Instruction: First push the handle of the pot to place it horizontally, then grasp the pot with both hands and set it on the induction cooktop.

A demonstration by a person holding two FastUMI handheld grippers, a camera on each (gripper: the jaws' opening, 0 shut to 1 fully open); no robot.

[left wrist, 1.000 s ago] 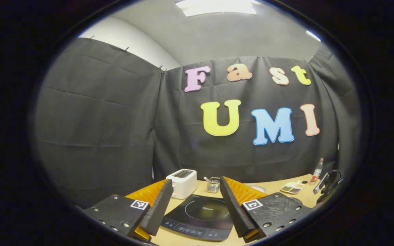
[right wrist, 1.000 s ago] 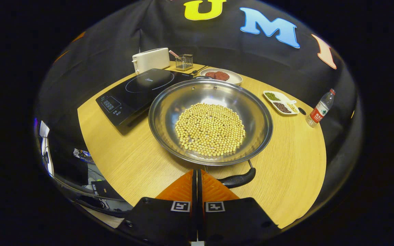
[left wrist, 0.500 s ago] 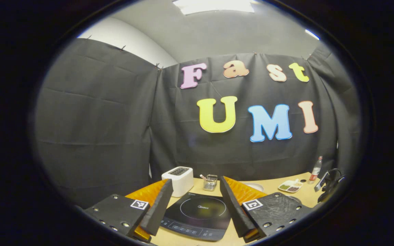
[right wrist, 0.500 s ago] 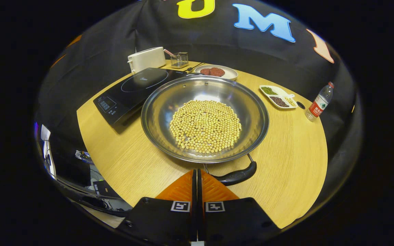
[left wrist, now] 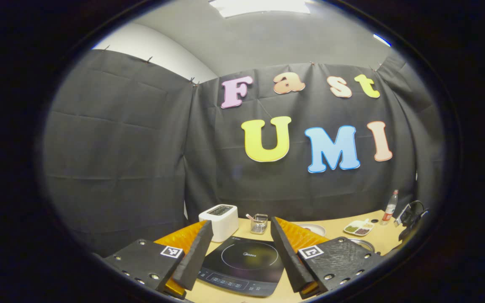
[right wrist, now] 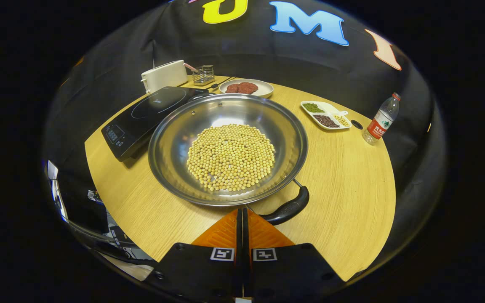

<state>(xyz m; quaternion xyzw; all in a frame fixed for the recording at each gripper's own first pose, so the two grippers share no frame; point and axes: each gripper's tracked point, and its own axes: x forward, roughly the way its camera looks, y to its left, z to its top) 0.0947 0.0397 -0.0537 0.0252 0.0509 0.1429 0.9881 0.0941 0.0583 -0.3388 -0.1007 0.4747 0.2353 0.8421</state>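
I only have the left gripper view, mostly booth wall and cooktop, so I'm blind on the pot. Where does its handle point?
Observer: In the right gripper view the black handle runs diagonally toward the near right of the table.
Operator: Is the right gripper on it?
Observer: The right gripper is shut, its tips just left of the handle's end; contact I cannot tell.
Operator: Anything inside?
Observer: A layer of soybeans covers the bottom of the steel pot.

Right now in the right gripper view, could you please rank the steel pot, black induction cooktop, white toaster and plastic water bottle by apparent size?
1. Steel pot of beans
2. Black induction cooktop
3. White toaster
4. Plastic water bottle
The pot sits nearest the camera, which exaggerates its lead.
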